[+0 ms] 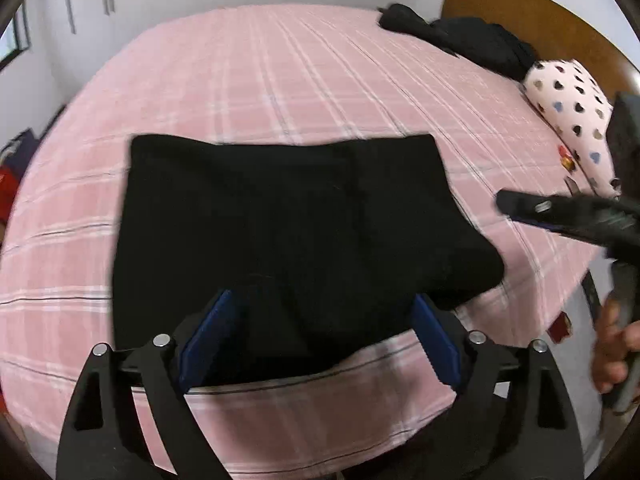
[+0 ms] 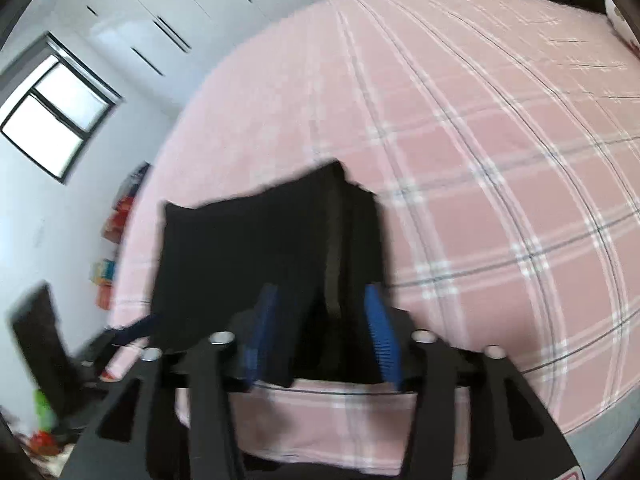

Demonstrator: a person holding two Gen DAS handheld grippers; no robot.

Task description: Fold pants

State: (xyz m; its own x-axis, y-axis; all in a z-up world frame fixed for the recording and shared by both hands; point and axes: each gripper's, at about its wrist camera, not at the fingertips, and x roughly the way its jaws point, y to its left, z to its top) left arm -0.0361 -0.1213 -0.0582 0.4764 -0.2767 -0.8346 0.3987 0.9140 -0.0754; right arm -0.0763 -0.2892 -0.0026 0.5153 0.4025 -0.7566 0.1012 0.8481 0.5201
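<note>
Black pants (image 1: 288,224) lie folded into a compact, roughly square stack near the front edge of the pink plaid bed (image 1: 280,80). My left gripper (image 1: 322,328) stands open just above the stack's near edge, blue pads wide apart and clear of the cloth. In the right wrist view the same pants (image 2: 248,248) show as layered folds. My right gripper (image 2: 322,324) is open over their near right end, with cloth between the pads but not pinched. From the left wrist view the right gripper (image 1: 520,206) reaches in from the right, held by a hand (image 1: 612,344).
A heap of dark clothes (image 1: 460,36) and a heart-print pillow (image 1: 572,108) lie at the bed's far right by the wooden headboard (image 1: 540,12). Small red items (image 1: 566,158) sit near the pillow. White wardrobes (image 2: 168,8) and a window (image 2: 56,108) stand beyond the bed.
</note>
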